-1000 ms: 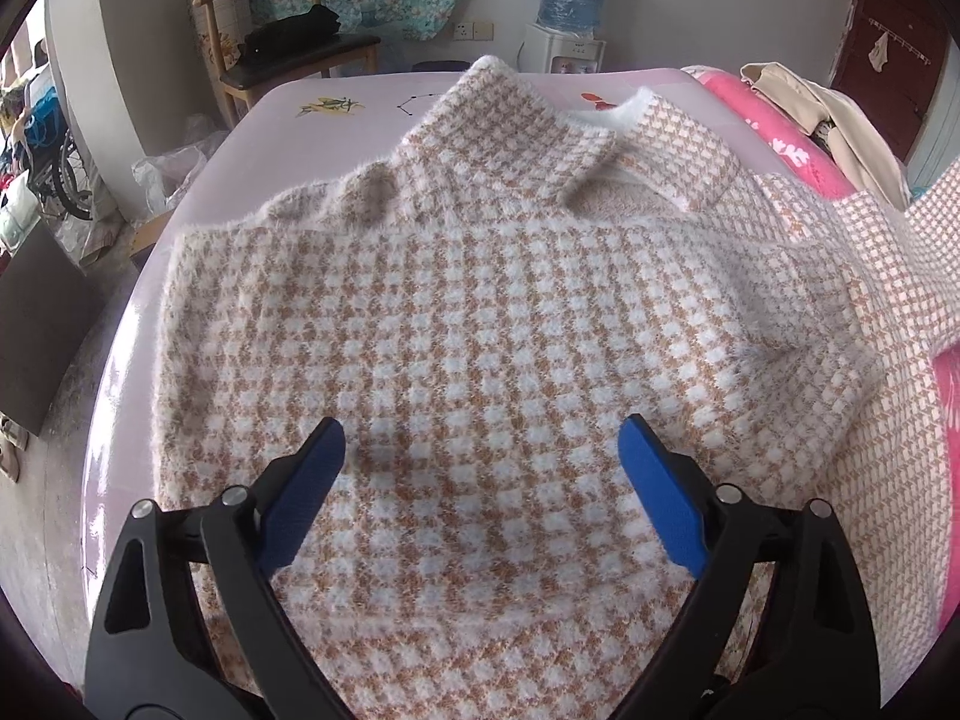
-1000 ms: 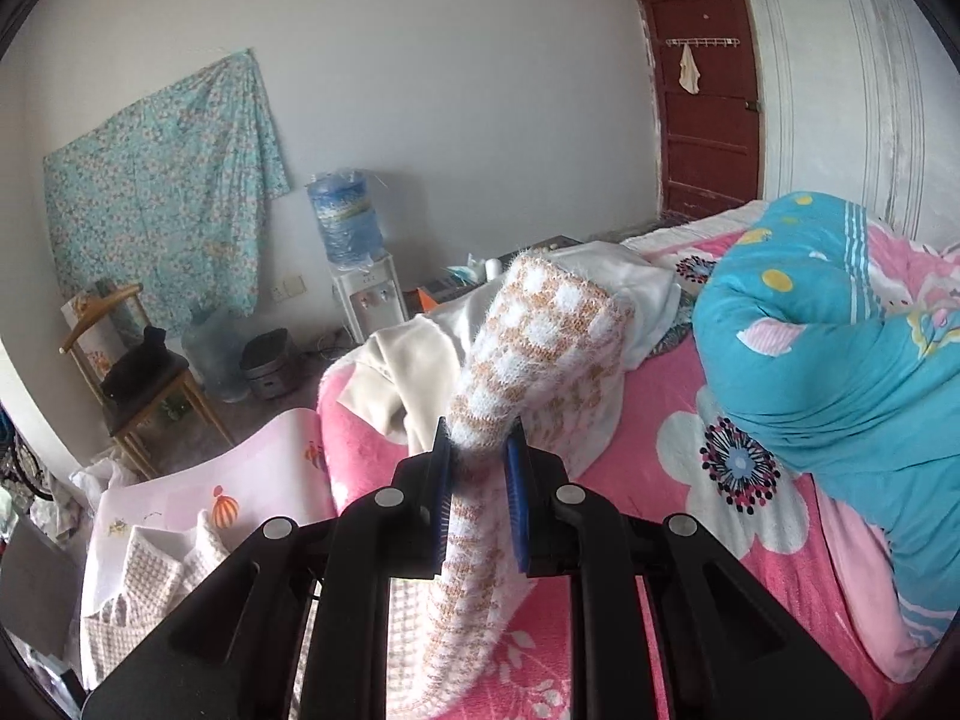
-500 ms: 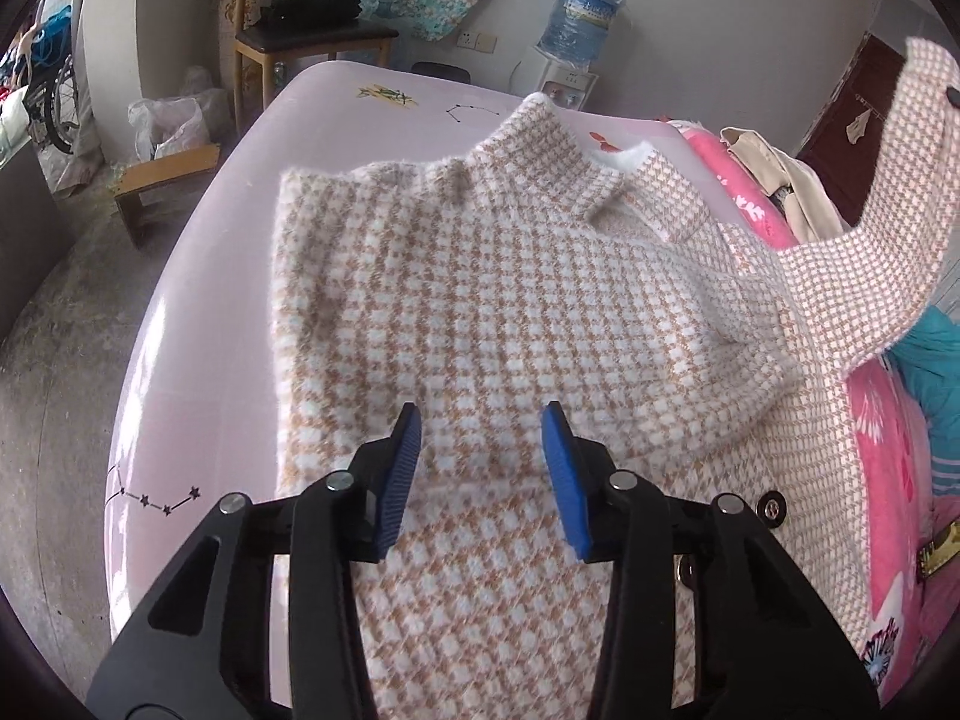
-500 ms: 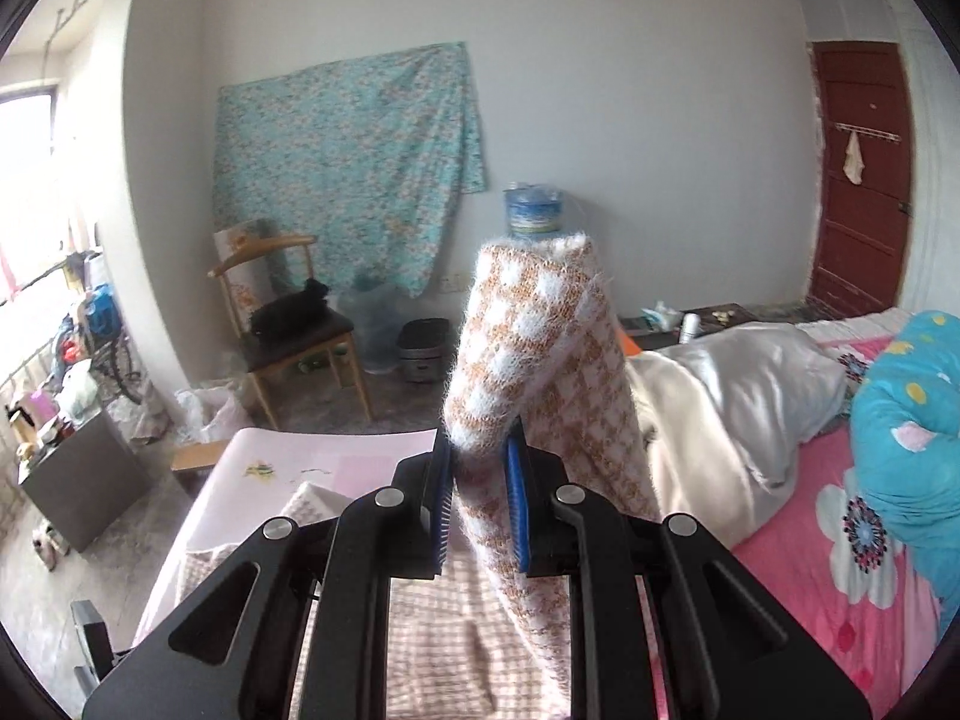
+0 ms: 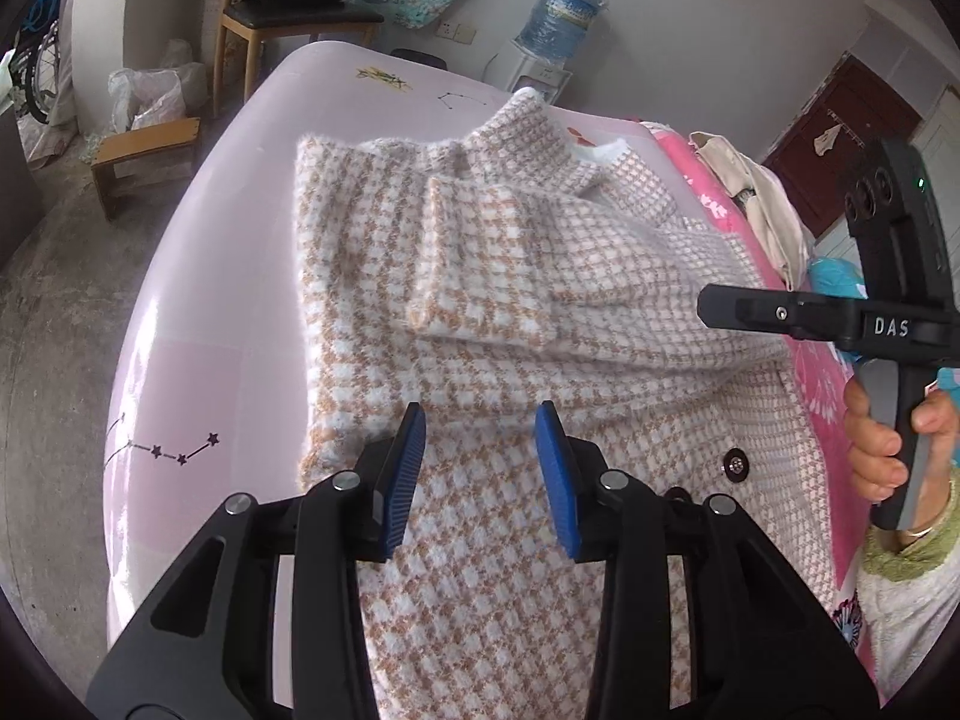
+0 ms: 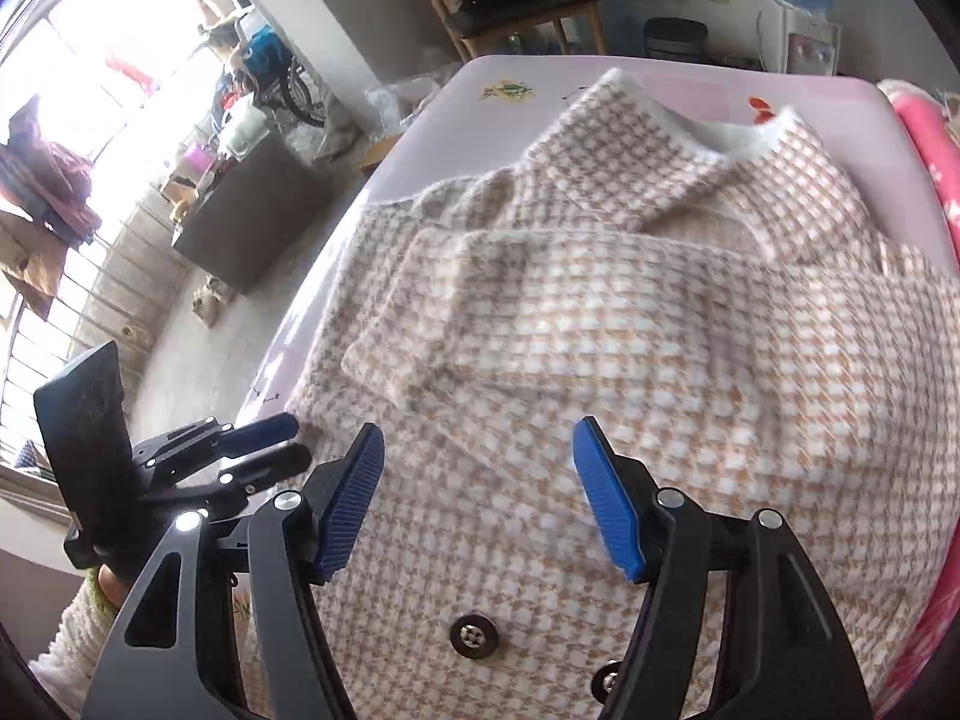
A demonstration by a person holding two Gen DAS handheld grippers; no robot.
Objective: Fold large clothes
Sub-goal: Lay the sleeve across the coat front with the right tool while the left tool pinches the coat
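Where one coat (image 5: 480, 312) lies, two buttons (image 6: 474, 635).

Home bedroom: pink floral-sheeted bed (image 5: 825, 372) at 3 o'clock, wooden chair (image 5: 288, 18) and water dispenser (image 5: 549, 30) at 12.

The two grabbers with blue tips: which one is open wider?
The right gripper. Its jaws have just been opening wide above the checked coat, empty. The left gripper has a narrower gap.

Tan-and-white houndstooth coat (image 5: 492, 312), pink sheet (image 5: 240, 276)
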